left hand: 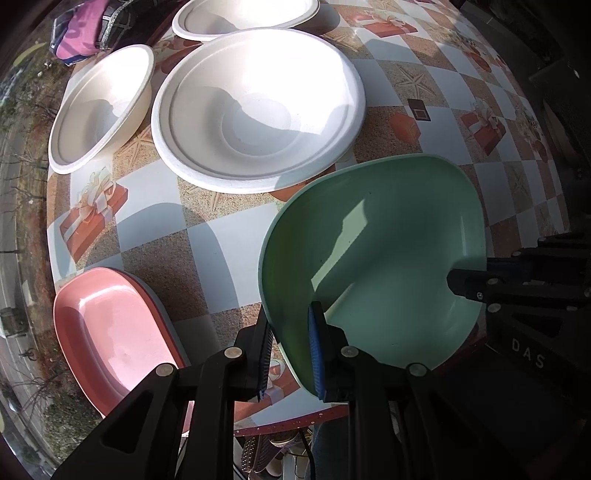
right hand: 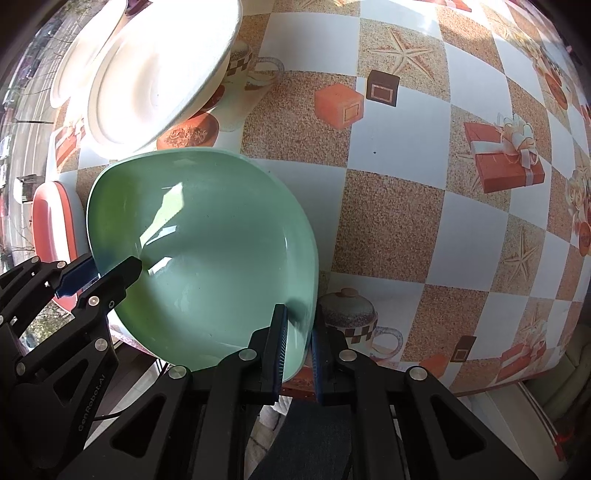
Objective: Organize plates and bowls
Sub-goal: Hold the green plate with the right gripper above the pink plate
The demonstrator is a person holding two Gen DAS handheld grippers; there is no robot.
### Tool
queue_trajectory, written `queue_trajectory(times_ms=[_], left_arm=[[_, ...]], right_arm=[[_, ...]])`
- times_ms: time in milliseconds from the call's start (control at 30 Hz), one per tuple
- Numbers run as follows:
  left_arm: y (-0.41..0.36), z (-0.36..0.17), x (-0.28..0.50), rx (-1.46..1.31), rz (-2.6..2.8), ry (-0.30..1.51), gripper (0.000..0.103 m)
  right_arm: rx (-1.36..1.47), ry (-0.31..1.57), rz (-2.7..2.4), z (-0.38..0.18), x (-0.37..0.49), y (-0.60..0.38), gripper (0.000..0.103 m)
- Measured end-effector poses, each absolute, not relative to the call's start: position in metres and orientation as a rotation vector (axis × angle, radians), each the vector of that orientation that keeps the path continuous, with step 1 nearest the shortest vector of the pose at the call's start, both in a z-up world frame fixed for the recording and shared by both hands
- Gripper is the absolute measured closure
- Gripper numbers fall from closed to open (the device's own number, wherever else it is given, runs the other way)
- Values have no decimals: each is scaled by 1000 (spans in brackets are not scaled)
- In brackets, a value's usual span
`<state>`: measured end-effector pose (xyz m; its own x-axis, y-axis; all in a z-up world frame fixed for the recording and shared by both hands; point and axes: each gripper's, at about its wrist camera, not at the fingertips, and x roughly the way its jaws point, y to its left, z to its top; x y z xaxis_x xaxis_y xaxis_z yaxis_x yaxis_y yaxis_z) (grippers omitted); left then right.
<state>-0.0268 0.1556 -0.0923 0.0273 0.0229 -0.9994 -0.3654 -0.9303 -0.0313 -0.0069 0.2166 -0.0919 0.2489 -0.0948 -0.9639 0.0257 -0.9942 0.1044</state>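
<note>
A green bowl (left hand: 373,258) is held tilted above the near edge of the tabletop (left hand: 229,229), empty inside, with both claws clamped on its rim. The left claw (left hand: 291,354) is closed on the near rim, one finger inside the wall and one outside; the right claw (right hand: 299,350) is closed in the same way on the rim at the opposite side. Each claw is seen from the other's camera gripping its edge. A pink dish (left hand: 107,328) is set at the near left corner of the tabletop, empty, stacked in what appears to be a second, redder dish, and partly overhanging the edge. Three white paper bowls are spread farther back, all empty: a large one (left hand: 258,107) at the centre, a smaller one (left hand: 99,107) just beside it at the left edge, and a third (left hand: 243,16) behind. Open checked surface is left to the right of the green bowl and between it and the pink dish.
</note>
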Motion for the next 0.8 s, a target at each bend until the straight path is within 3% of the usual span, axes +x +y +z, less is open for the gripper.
queue_trajectory(times_ms=[800], left_arm=[[132, -61, -17, -1987, 2089, 264, 83]], right_arm=[[2344, 24, -1899, -76, -8, 191, 89]])
